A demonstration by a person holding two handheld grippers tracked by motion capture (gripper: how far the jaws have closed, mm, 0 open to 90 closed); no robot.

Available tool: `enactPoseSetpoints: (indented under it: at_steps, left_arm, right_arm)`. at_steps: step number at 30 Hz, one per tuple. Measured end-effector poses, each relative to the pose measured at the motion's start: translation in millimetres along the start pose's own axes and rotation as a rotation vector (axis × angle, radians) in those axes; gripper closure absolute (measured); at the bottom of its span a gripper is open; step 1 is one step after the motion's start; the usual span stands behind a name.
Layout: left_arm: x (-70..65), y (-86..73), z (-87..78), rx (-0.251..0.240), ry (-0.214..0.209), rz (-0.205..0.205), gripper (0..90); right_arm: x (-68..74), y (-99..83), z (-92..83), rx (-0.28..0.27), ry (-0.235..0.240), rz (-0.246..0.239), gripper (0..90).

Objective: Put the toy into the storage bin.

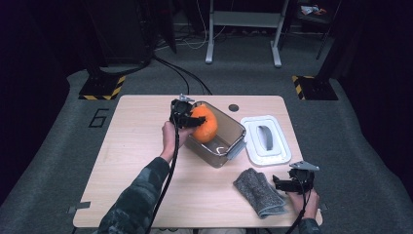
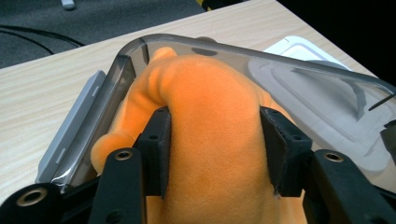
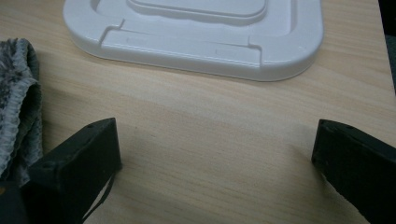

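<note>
**Orange plush gripped over the clear bin**

Jaws of the right gripper (image 1: 286,184) stand wide apart over bare wood near the table's (image 1: 146,146) front right corner, beside a grey cloth (image 1: 258,191). Farther back, mid-table, the left gripper (image 1: 187,118) clamps an orange plush toy (image 2: 210,121) at the clear bin's (image 1: 234,127) rim; a white lid (image 1: 266,141) lies just right of the bin.

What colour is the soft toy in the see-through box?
Bright orange. The plush toy shows best in the left gripper view, between that gripper's jaws, over the clear box.
</note>
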State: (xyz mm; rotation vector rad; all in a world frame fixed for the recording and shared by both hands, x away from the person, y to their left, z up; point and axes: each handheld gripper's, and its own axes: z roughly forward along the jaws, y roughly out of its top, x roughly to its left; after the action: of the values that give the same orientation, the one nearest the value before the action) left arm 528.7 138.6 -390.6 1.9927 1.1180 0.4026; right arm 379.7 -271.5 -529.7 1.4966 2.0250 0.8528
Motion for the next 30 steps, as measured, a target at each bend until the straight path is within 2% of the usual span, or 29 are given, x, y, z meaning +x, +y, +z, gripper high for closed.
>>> enactPoseSetpoints:
  at_steps: [2, 3, 4, 5, 6, 8, 16, 30]
  left_arm:
    - [-0.7, 0.0, 1.5, 0.002, -0.004, -0.004, 46.0]
    - [-1.6, 0.2, 1.7, 0.006, 0.002, -0.003, 47.8]
    - [-2.4, 0.3, 2.3, 0.012, 0.014, 0.008, 47.9]
    - [-2.5, 0.4, 2.1, 0.008, 0.008, 0.013, 52.5]
    - [-2.7, 1.0, 1.9, 0.027, 0.013, 0.031, 51.1]
    - [-4.4, 1.1, 4.1, 0.044, 0.024, 0.042, 49.0]
    - [-1.6, 0.5, 1.0, 0.037, 0.010, 0.025, 43.5]
    - [5.8, -4.1, -27.9, 0.002, -0.039, 0.043, 26.4]
  right_arm:
    - [0.3, 0.0, -0.1, 0.001, 0.000, 0.004, 0.2]
    - [0.0, 0.0, 0.0, -0.001, 0.000, 0.002, 0.2]
    - [0.1, -0.1, -0.2, 0.002, 0.001, 0.002, 0.2]
    - [0.4, 0.0, -0.2, 0.002, 0.000, 0.006, 0.2]
    - [0.1, 0.0, -0.1, 0.000, 0.000, 0.002, 0.2]
    - [0.0, 0.0, -0.1, 0.002, 0.001, 0.000, 0.3]
    - [0.2, 0.0, -0.1, 0.001, 0.001, 0.004, 0.3]
    - [0.3, 0.0, -0.2, 0.001, 0.000, 0.005, 0.3]
